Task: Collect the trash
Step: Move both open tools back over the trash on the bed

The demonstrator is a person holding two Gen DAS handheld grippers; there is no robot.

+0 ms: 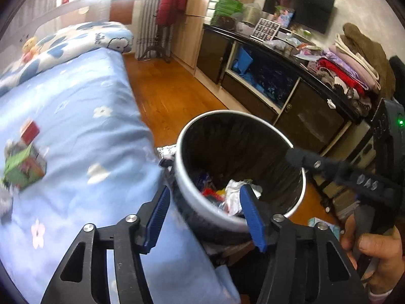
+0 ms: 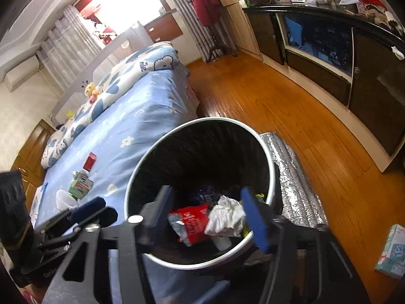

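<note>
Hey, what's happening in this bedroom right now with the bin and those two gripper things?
A person is tidying up, holding a gripper in each hand over a round trash bin beside the bed. The left gripper and the right gripper are both open with nothing held. Inside the bin lie a red wrapper and a crumpled white paper. A green carton and a small red box wait on the bed, and a tissue box sits on the floor.

Left gripper (image 1: 205,217) and right gripper (image 2: 207,217) angled downward, jaws apart (seemingly empty).
</note>
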